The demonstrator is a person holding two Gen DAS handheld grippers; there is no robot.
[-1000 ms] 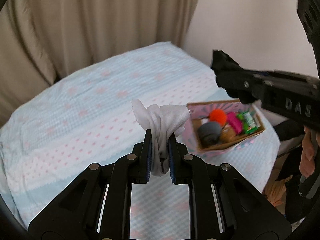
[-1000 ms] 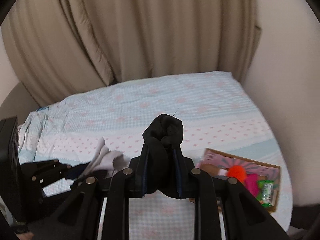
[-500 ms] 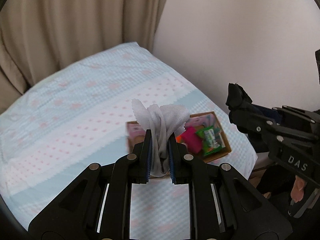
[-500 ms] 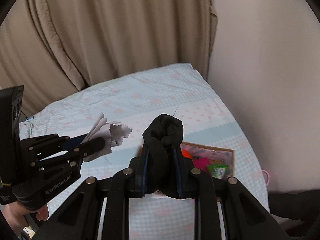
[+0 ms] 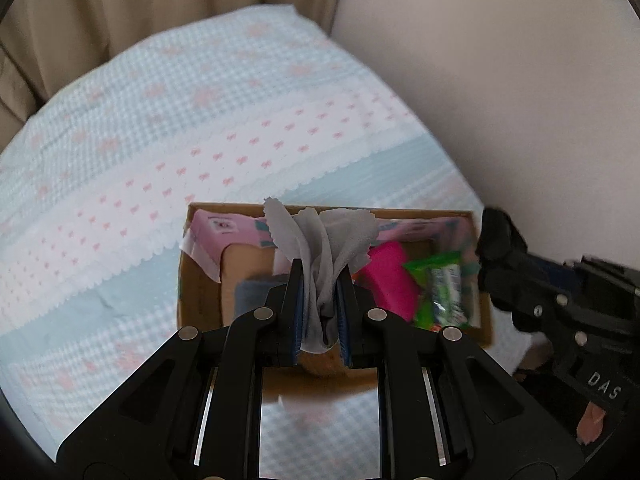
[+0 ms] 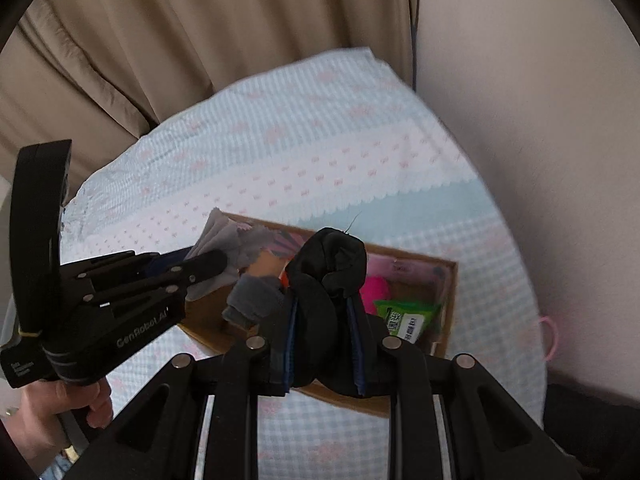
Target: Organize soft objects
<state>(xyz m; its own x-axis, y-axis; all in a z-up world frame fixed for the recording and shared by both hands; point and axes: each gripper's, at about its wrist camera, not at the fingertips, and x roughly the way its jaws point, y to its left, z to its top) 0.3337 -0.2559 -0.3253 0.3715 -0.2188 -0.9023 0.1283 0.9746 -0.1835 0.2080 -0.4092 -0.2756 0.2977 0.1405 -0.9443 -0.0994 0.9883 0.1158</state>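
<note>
Left gripper (image 5: 322,300): clamped on a pale grey cloth (image 5: 320,248), folds bunched between the blue pads, pinked edges fanning out above the fingertips. Held over the open cardboard box (image 5: 404,211), above its middle, not touching anything inside as far as visible. Seen from the right wrist camera as reaching in over the box's left end, cloth (image 6: 230,246) sticking out past the tips.

Right gripper (image 6: 322,320): closed on a black rolled fabric item (image 6: 328,280), probably a sock, bulging out above the pads. Positioned over the near side of the box (image 6: 450,300). In the left wrist view, visible just off the box's right end, black fabric (image 5: 496,236) at its tip.

Inside the box: a grey rolled sock (image 6: 254,298) toward the left, a bright pink soft item (image 5: 390,280) right of the middle, a green snack packet (image 5: 440,292) beside the pink item at the right end, a sliver of something orange (image 6: 283,278) between the grey sock and the black fabric. Inner walls printed pink (image 5: 218,230).

Box resting on a bed sheet (image 5: 200,128), pale blue check with a white band of small pink bows, near the bed's right edge. Beyond the box, beige curtains (image 6: 200,40) at the head of the bed; to the box's right, a plain cream wall (image 5: 500,80). Left hand (image 6: 52,412) gripping the left gripper's handle. Pink loop (image 6: 550,336) at the bed edge right of the box, too small to identify.
</note>
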